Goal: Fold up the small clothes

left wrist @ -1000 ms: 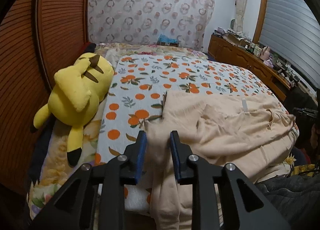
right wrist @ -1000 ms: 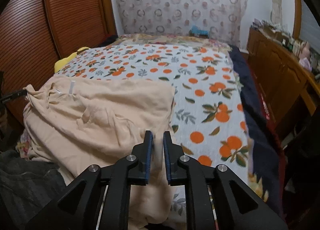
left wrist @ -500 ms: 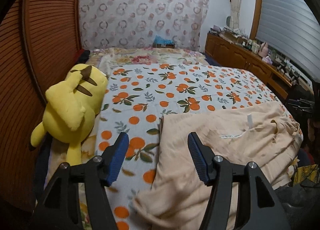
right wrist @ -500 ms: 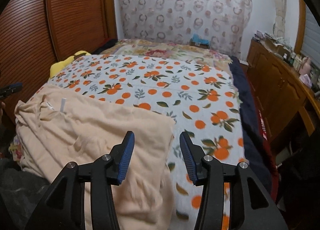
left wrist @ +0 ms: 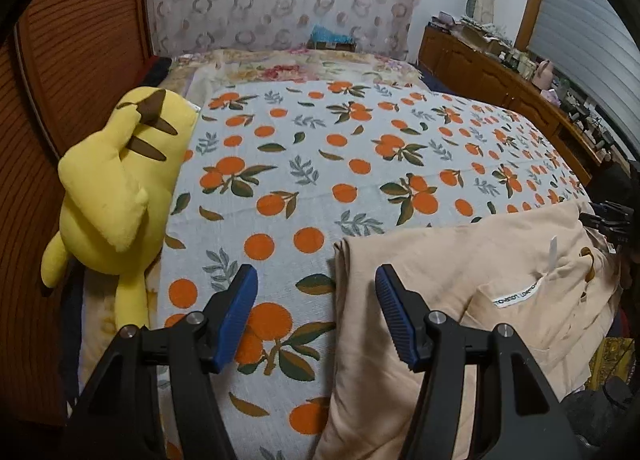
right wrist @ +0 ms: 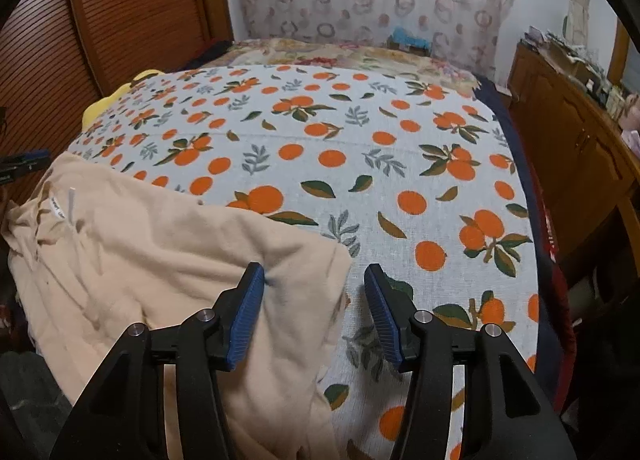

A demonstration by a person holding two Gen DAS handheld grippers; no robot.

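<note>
A beige garment [left wrist: 460,292] lies spread on the near part of the bed, its white label and neck at one end. In the left wrist view it lies at the right; my left gripper [left wrist: 316,280] is open and empty above its folded left edge. In the right wrist view the garment [right wrist: 168,260] lies at the left; my right gripper [right wrist: 314,280] is open and empty over its right corner. The garment's near edge hangs over the bed's front.
The bed has an orange-print cover [left wrist: 340,164]. A yellow plush toy [left wrist: 116,188] lies along its left side by a wooden wall panel [left wrist: 72,52]. A wooden dresser [right wrist: 576,132] with clutter stands to the right. A dark blanket edge [right wrist: 536,196] runs along the bed's right side.
Both grippers were shut on the garment's edge one second ago. They have opened, let the cloth drop flat on the bed, and drawn back and up.
</note>
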